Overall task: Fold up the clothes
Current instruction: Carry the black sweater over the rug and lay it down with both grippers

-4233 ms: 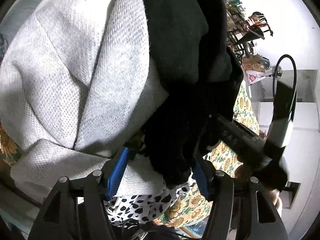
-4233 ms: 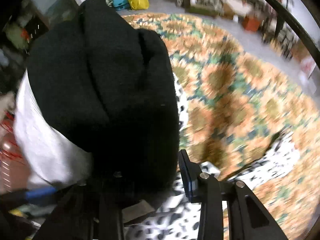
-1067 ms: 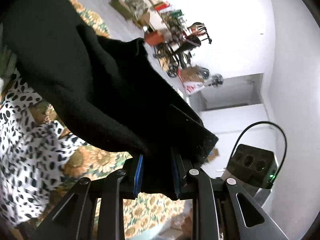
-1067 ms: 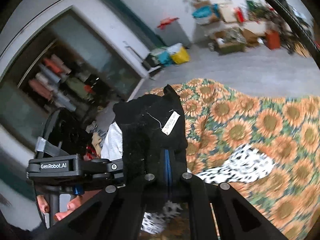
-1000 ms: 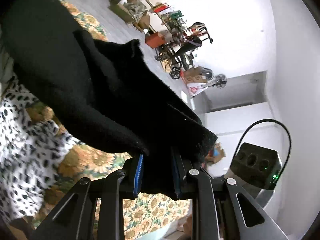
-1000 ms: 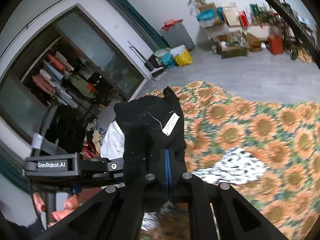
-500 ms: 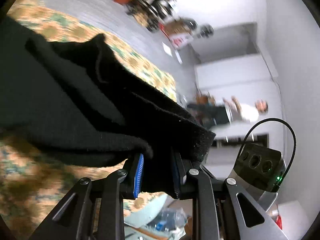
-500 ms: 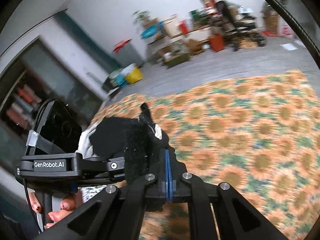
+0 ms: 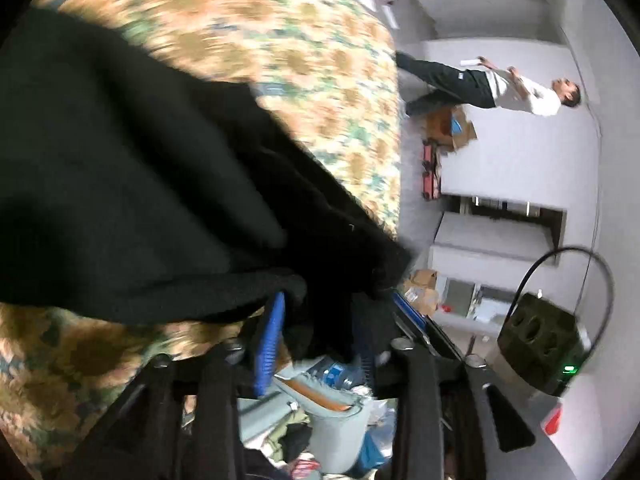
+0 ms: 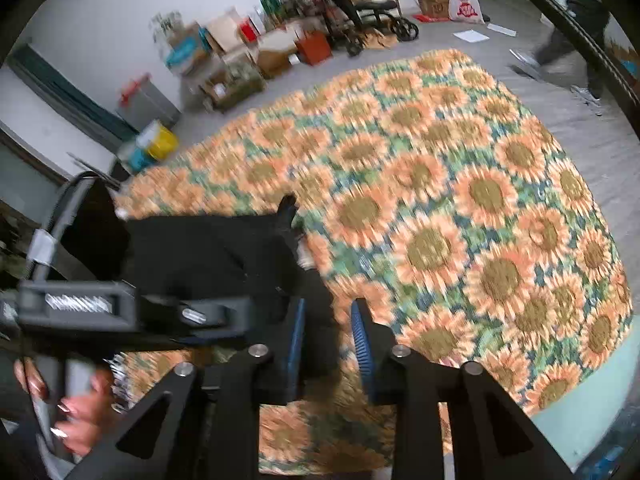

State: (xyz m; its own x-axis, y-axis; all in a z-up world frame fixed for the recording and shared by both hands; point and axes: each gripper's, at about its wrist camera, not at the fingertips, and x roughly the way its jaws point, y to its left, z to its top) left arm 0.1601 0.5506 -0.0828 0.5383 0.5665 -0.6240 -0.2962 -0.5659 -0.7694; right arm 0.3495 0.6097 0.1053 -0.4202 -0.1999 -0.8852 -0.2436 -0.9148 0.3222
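Note:
A black garment [image 9: 132, 200] lies bunched on the sunflower bedspread [image 9: 320, 60], filling the left of the left wrist view. My left gripper [image 9: 320, 340] has its jaws opening. A fold of the cloth hangs between the blue pads [image 9: 270, 340], which no longer squeeze it. In the right wrist view the same black garment [image 10: 208, 256] rests on the bedspread [image 10: 460, 200]. My right gripper [image 10: 330, 340] is also opening, with a strip of black cloth loose between its pads [image 10: 362, 344]. The left gripper's body [image 10: 80, 308] and the hand [image 10: 80, 412] holding it sit at the left.
Boxes, bins and a wheeled chair [image 10: 352, 8] line the far wall. A person [image 9: 480, 84] walks on the grey floor beyond the bed's corner. Bottles and clutter [image 9: 328, 408] lie below the bed edge by my left gripper.
Both grippers swung across and down over the sunflower bedspread, carrying the black garment onto it. Both pairs of jaws, tight on the cloth before, now stand apart.

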